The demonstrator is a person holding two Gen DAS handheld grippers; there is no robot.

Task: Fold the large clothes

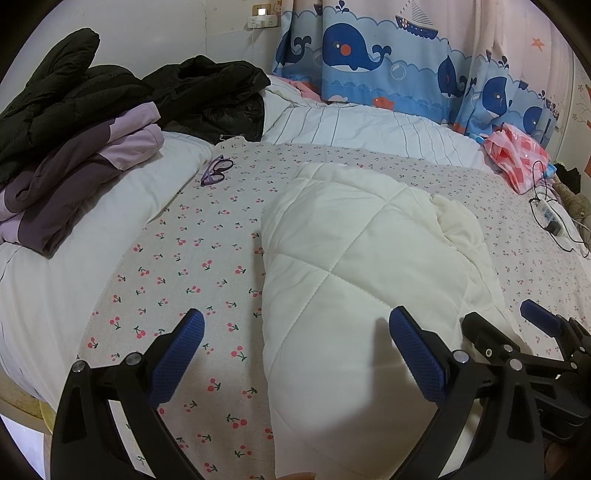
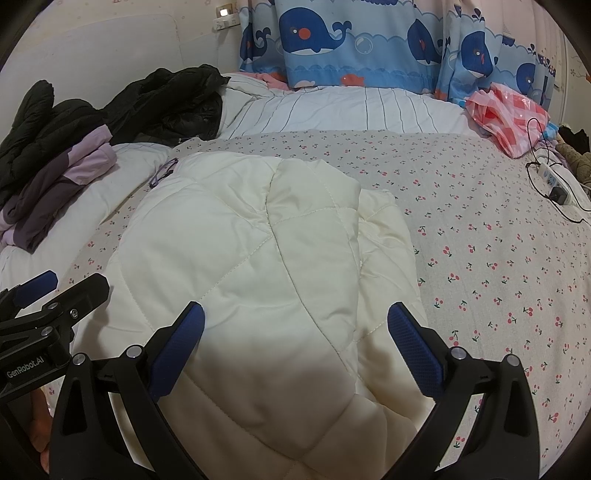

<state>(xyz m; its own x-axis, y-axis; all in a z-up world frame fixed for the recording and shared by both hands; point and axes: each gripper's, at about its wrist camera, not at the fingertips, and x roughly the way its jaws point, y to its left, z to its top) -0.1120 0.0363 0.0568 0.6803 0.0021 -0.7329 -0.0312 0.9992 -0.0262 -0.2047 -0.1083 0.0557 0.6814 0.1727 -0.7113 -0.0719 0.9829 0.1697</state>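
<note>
Definitely a bedroom in somebody's home, probably a kid's. Big bed (image 1: pixel 192 266) with a cherry-print sheet, striped duvet (image 1: pixel 369 129) bunched along the far side, whale-and-sailboat curtains (image 1: pixel 369 48) behind it. Dark jackets (image 1: pixel 74 96) and purple clothes (image 1: pixel 74 166) dumped on a pillow, purple glasses (image 1: pixel 216 170) lying on the sheet, power strip (image 2: pixel 554 182) with cables near the edge, wall socket (image 1: pixel 261 18) with a little night light.
</note>
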